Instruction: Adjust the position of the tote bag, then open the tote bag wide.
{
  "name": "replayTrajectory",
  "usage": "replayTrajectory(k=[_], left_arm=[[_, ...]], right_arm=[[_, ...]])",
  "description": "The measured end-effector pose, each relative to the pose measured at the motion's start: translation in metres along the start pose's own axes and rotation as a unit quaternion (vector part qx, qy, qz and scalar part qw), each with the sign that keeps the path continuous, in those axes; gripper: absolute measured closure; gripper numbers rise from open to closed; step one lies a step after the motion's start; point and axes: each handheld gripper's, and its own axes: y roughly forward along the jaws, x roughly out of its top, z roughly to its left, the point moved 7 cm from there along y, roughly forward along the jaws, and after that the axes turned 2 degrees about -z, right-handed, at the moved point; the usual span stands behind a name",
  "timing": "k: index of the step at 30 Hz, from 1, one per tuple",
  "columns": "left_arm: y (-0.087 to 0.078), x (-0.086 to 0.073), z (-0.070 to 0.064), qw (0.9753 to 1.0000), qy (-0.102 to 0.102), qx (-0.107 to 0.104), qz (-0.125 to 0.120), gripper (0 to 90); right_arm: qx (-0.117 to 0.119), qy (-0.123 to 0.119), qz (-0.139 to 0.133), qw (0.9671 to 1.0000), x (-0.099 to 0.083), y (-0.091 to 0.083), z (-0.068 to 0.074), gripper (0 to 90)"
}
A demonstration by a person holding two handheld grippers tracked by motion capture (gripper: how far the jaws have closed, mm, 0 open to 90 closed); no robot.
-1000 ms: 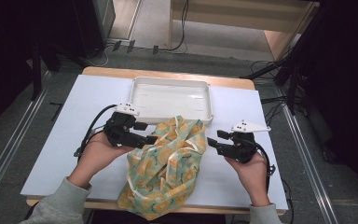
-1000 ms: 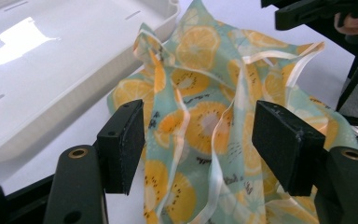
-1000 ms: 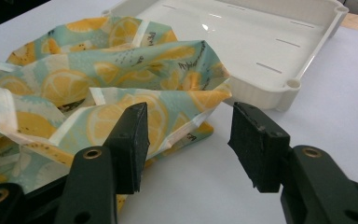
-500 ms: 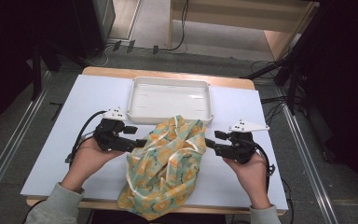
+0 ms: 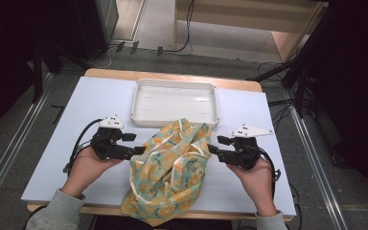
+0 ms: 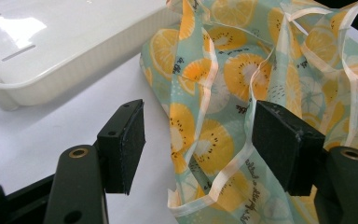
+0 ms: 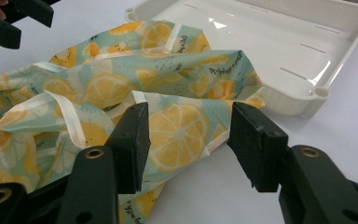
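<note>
A crumpled cloth bag (image 5: 172, 167) printed with lemon and kiwi slices on pale green lies on the white table, its lower end hanging over the near edge. My left gripper (image 5: 135, 143) is at the bag's left edge, open, with the bag's pale hem (image 6: 223, 140) lying between the jaws and neither pad touching it. My right gripper (image 5: 215, 144) is at the bag's right edge, also open, with a fold of the bag (image 7: 182, 130) between its jaws. Both pads (image 7: 133, 140) stand apart from the cloth.
An empty white plastic tray (image 5: 175, 101) sits just behind the bag, its near rim touching the cloth. The table's bare white top (image 5: 91, 103) extends left and right of the hands. Cables trail from both grippers. Dark floor and rails surround the table.
My left gripper has drawn back to the left and toward the person, off the top of the bag to its left edge. The right gripper has hardly moved.
</note>
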Motion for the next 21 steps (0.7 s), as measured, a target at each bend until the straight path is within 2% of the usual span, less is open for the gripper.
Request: replayTrajectory(k=[9, 17, 21], left_arm=[[-0.002, -0.001, -0.009, 1.0000, 0.005, -0.003, -0.002, 34.8], [-0.005, 0.000, -0.022, 0.9998, 0.002, -0.020, -0.006, 34.8], [-0.004, 0.001, -0.029, 0.9997, 0.011, -0.020, -0.003, 34.9]], right_arm=[[0.004, 0.000, -0.002, 1.0000, 0.003, 0.004, 0.003, 50.0], [0.012, -0.006, 0.005, 0.9999, 0.007, 0.015, 0.010, 50.0], [0.016, -0.006, 0.007, 0.9998, 0.010, 0.020, 0.013, 49.9]])
